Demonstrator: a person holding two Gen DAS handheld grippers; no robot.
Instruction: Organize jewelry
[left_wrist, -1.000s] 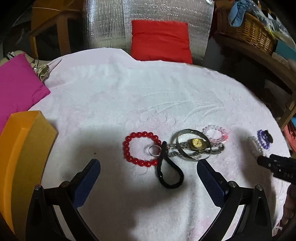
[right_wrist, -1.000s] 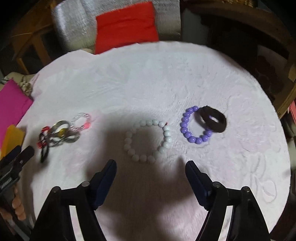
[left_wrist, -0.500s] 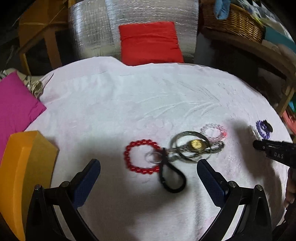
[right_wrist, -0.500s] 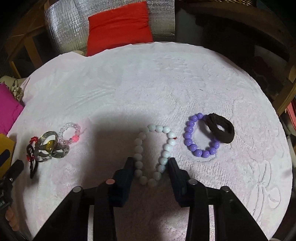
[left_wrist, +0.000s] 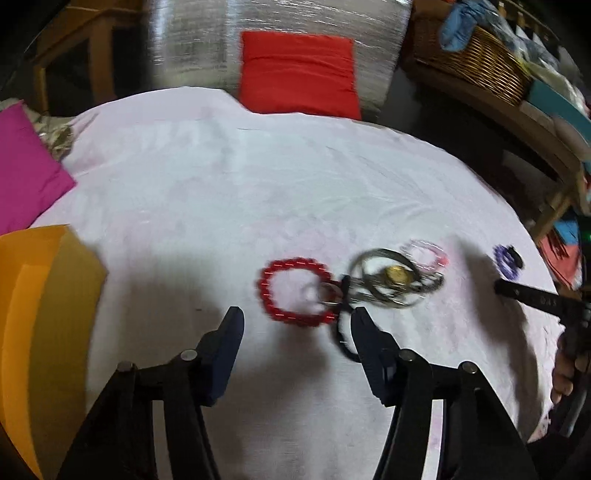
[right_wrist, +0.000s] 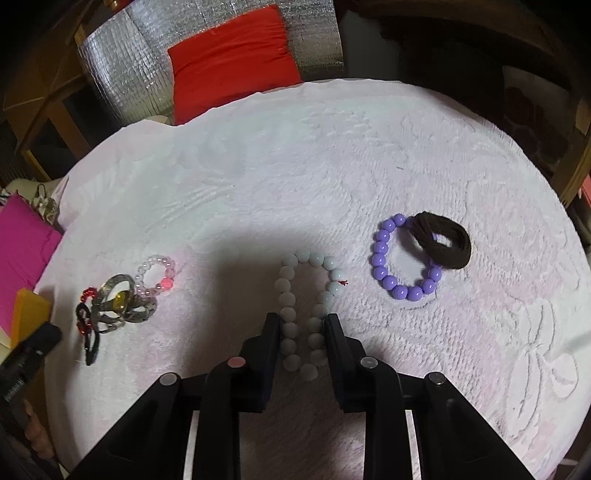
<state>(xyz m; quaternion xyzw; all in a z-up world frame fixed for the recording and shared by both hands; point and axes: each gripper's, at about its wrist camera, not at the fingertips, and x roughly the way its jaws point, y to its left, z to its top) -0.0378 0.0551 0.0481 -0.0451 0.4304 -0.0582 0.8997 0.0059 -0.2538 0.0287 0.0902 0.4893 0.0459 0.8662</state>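
Observation:
My right gripper (right_wrist: 301, 321) is shut on the white bead bracelet (right_wrist: 291, 295), squeezing it into a narrow oval on the cloth. A purple bead bracelet (right_wrist: 384, 273) lies to its right with a brown hair tie (right_wrist: 452, 251) overlapping it. My left gripper (left_wrist: 295, 317) is open, its fingers just short of the red bead bracelet (left_wrist: 273, 295). Right of that lie a small ring (left_wrist: 316, 293), a black hair tie (left_wrist: 341, 332), a gold-faced watch (left_wrist: 397, 275) and a pink bead bracelet (left_wrist: 437, 256). The same pile (right_wrist: 118, 306) shows in the right wrist view.
A round table under a pale pink cloth (left_wrist: 258, 184) carries everything. An orange box (left_wrist: 40, 314) stands at its left edge beside a magenta cushion (left_wrist: 22, 173). A red cushion (left_wrist: 299, 74) and silver foil (left_wrist: 207, 44) lie behind. A wicker basket (left_wrist: 484, 66) sits at the back right.
My right gripper has closed onto the white bracelet and squeezed it narrow. My left gripper has narrowed its opening and moved closer to the red bracelet.

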